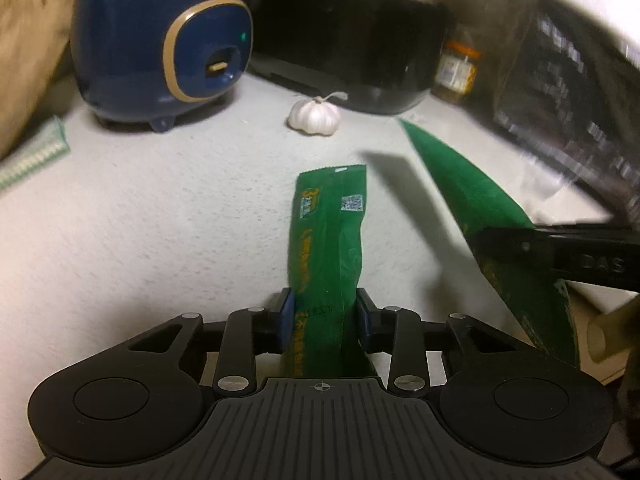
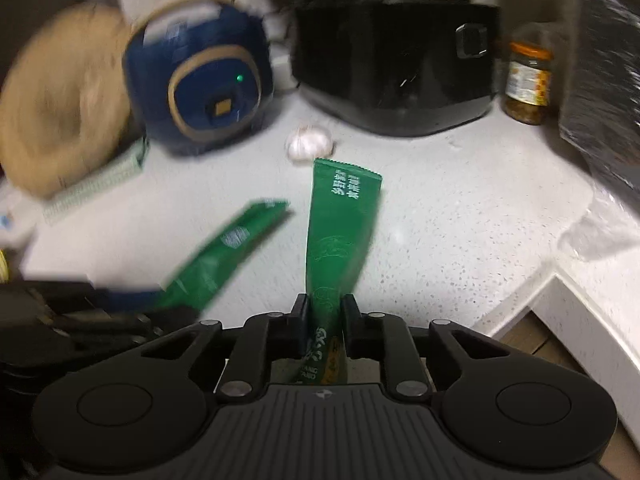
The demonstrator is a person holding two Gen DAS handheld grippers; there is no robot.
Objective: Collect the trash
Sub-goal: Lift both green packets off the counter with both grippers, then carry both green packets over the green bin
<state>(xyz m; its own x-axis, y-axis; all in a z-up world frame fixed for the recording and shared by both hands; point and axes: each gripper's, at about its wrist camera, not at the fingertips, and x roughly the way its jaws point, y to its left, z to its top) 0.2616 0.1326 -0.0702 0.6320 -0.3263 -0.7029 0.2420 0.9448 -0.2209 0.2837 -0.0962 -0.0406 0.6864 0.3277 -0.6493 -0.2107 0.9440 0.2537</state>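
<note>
In the left wrist view, the left gripper (image 1: 325,314) is clenched on a long green foil snack wrapper with a QR code (image 1: 329,240), its blue pads (image 1: 286,312) pressing the creased lower part from both sides. The wrapper sticks forward from the grip, above the speckled white stone countertop (image 1: 168,208), and ends in a flat crimped edge with yellowish lettering running down its length. To the right a second green wrapper with white print (image 1: 472,196) slants up to a sharp corner, pinched across its middle by the right gripper (image 1: 560,256), which enters from the right edge. Behind them on the counter sit a white garlic bulb (image 1: 314,115), a round navy-blue cooker with gold trim (image 1: 160,44), a black glossy appliance (image 1: 352,44) and a glass jar with an orange lid (image 1: 458,72).

In the right wrist view, the right gripper (image 2: 324,320) grasps the second green wrapper with white print (image 2: 340,236) near its bottom; the wrapper stands almost straight ahead, widening to a zigzag-cut top edge with white characters beneath it. Its tip appears just in front of the garlic bulb (image 2: 309,142). To the left, blurred, the green wrapper with a QR code (image 2: 224,252) angles up from the left gripper (image 2: 120,308), whose jaws are too smeared to judge here. The navy cooker (image 2: 200,80), black appliance (image 2: 396,72) and jar (image 2: 528,80) line the back of the countertop (image 2: 460,232).
</note>
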